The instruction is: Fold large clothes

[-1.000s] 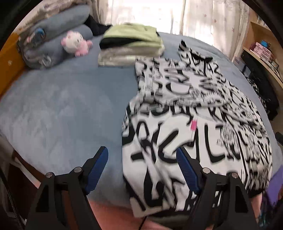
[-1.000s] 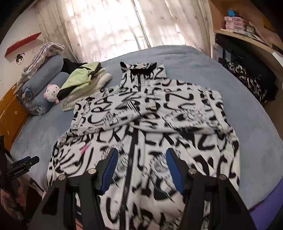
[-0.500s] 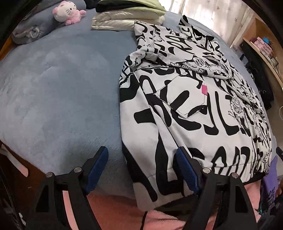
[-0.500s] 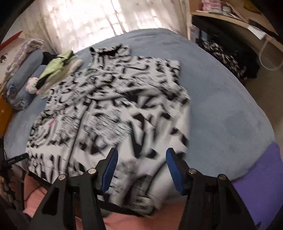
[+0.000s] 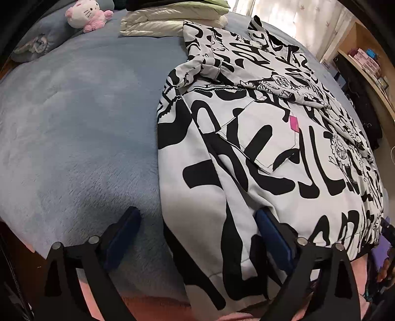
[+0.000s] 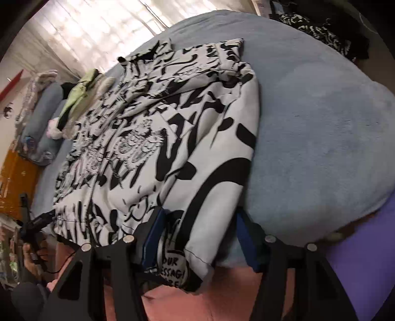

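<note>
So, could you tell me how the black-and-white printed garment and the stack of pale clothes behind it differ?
The printed garment lies spread across the blue bed cover, sleeves folded in; the pale stack is already folded compact. The garment is boldly patterned black on white; the stack is plain green and cream. The garment reaches the near bed edge; the stack sits farther back. Both rest on the cover.

left wrist: near hem, steeply down | right wrist: same | shared: jacket (image 5: 271, 138), bed (image 6: 321, 111)
</note>
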Motion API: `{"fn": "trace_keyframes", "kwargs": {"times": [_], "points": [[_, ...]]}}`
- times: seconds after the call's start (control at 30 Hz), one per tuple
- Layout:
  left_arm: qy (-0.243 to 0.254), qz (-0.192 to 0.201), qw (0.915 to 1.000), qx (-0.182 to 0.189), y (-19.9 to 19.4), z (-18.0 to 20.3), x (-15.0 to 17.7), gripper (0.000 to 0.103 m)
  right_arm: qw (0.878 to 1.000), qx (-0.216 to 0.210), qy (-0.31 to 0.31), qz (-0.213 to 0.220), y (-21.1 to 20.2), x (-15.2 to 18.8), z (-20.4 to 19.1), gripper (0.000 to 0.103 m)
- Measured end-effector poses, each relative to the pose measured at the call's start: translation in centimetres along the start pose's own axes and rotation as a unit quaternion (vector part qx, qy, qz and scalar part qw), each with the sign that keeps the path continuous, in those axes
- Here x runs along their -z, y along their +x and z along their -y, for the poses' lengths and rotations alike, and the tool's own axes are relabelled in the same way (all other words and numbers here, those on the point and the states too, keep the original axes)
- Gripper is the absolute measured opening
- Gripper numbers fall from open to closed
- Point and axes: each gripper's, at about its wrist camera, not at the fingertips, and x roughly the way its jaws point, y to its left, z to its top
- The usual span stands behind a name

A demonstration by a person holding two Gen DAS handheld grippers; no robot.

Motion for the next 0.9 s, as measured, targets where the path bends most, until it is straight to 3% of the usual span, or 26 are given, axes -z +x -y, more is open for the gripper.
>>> {"fn": "trace_keyframes", "kwargs": {"times": [0.07,0.13,0.33,0.4,0.47,0.5,0.53,0.57,0.67,0.9], "points": [[0.0,0.0,1.0,0.003,0.2,0.0,-0.1,0.097,1.0,-0.027,-0.007,0.01,-0.2,0.0,-0.3,0.043],[-0.001,0.003,1.0,0.005,0.2,0.0,-0.1,0.097,0.999,-0.044,-0.008,0.017,-0.2,-0.1,-0.3,0.039],[0.001,0.02,0.9998,0.008,0.1,0.0,0.4,0.093,0.998,-0.063,0.002,0.009,1.2,-0.2,0.2,0.039],[0.005,0.026,0.9997,0.002,-0.1,0.3,0.7,0.082,0.998,-0.061,0.001,0.01,1.5,-0.2,0.1,0.037],[0.023,0.029,0.9993,-0.001,-0.5,1.0,0.9,0.054,0.999,-0.051,-0.006,0.011,1.7,-0.3,-0.3,0.027],[0.028,0.028,0.9992,0.0,-0.7,1.3,0.9,0.046,0.999,-0.043,-0.009,0.012,1.6,-0.3,-0.4,0.022],[0.035,0.025,0.9991,0.004,-0.8,1.8,0.9,0.027,0.999,-0.037,-0.01,0.012,1.7,-0.3,-0.5,0.017],[0.034,0.019,0.9992,0.007,-0.8,2.2,0.8,0.019,0.999,-0.037,-0.008,0.013,1.6,-0.3,-0.5,0.015],[0.019,0.016,0.9997,0.0,-1.3,2.6,0.5,0.009,0.999,-0.029,-0.013,0.019,1.2,-0.5,-1.0,0.011],[-0.014,0.027,0.9994,0.015,-3.7,2.5,0.4,0.006,0.998,-0.025,-0.034,0.047,-1.3,-1.3,-2.4,0.009]]}}
